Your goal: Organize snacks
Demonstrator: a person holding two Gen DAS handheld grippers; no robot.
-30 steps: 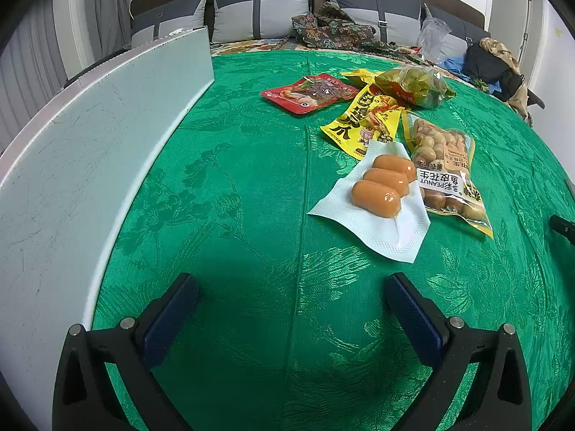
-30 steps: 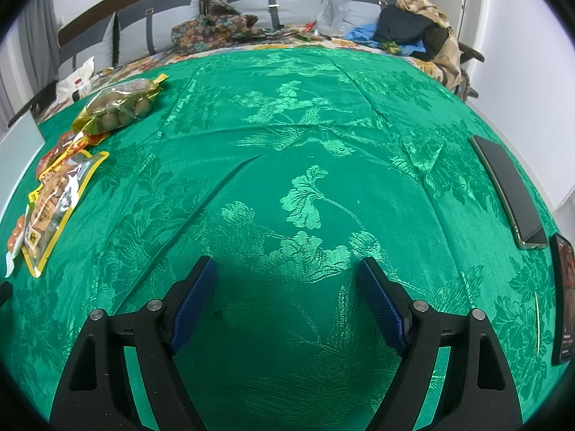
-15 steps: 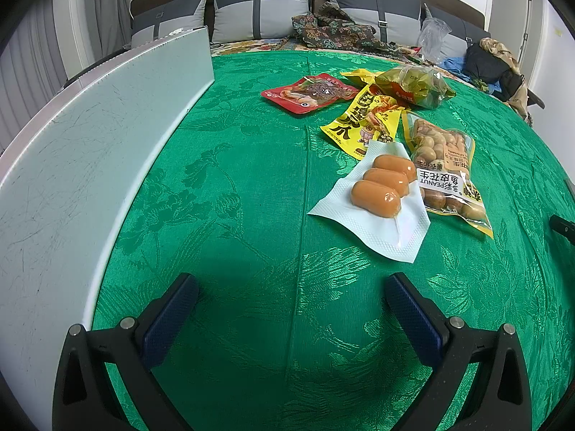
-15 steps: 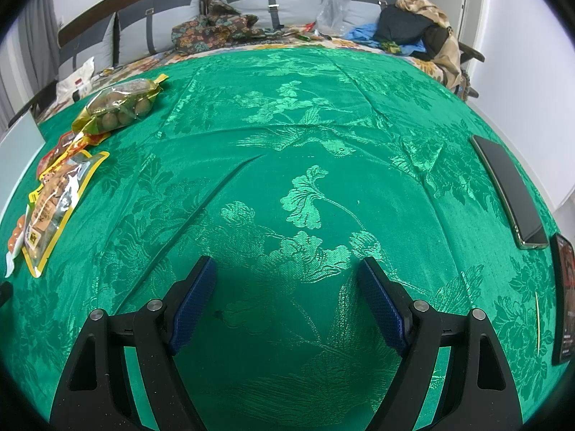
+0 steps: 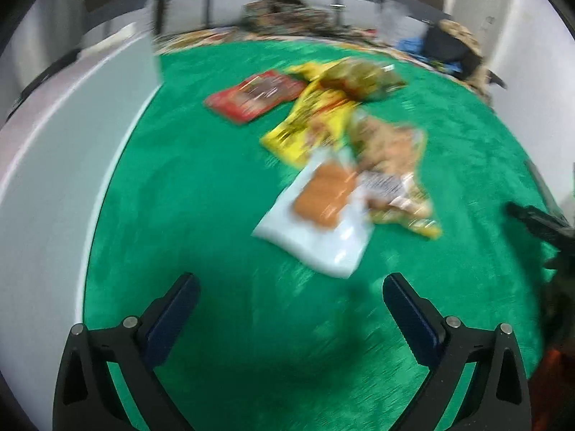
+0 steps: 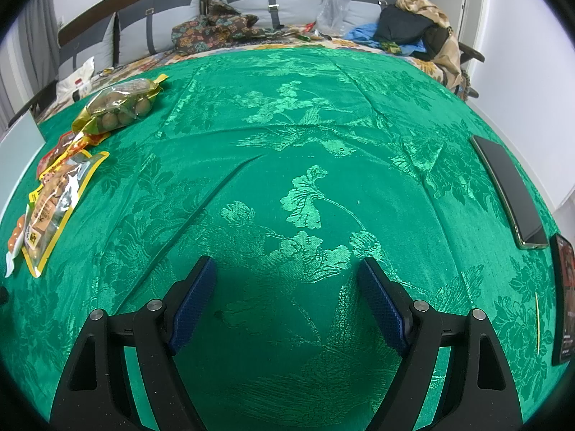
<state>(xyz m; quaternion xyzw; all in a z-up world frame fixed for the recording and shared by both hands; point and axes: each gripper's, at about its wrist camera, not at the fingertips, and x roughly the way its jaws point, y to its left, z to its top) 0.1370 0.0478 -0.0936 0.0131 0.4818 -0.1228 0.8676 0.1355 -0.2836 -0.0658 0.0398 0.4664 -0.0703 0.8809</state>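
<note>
Lying clustered on the green cloth [image 6: 323,165] are the snacks: sausages [image 5: 323,194] on a white sheet [image 5: 323,248], peanuts [image 5: 391,165], yellow pack [image 5: 312,122], red pack [image 5: 255,95], all blurred. Nothing is being held by the left gripper [image 5: 289,303], jaws apart, nearer. The right gripper [image 6: 287,287], jaws apart, is being held over bare cloth, well right of the snacks.

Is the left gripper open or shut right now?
Open. The left gripper has its fingers spread wide over green cloth, nothing between them.
</note>
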